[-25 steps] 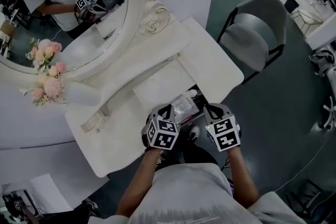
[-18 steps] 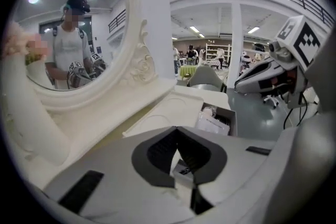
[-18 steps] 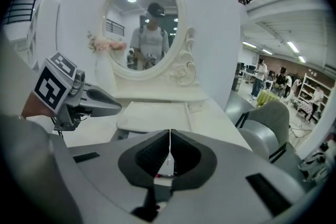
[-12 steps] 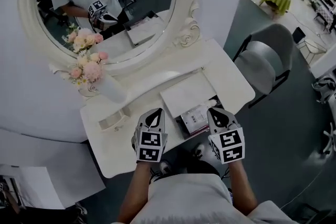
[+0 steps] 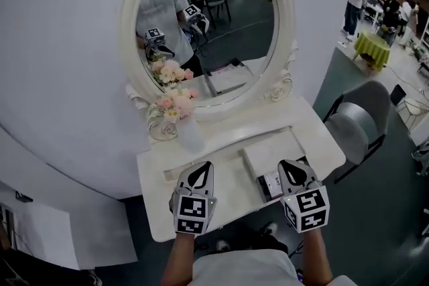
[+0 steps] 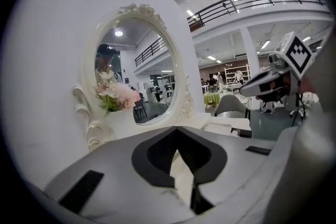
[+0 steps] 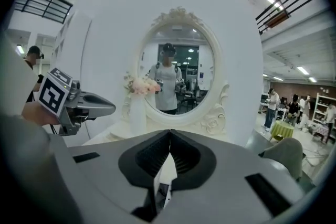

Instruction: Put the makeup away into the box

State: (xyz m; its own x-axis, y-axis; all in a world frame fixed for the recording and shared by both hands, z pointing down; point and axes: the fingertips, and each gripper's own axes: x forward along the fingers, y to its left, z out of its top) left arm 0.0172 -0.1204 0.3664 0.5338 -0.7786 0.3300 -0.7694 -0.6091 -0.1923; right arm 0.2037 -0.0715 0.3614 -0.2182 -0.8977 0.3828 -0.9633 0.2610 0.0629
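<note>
White tabletop against the wall. An oval mirror in an ornate white frame rises at its back edge. Pink flowers in a white vase stand at the mirror's lower left. Grey chair to the right; green-covered table well beyond.

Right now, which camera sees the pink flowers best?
The head view: the flowers and their vase show whole, from above. The left gripper view shows them side-on, vase partly hidden; the right gripper view shows them small.
</note>
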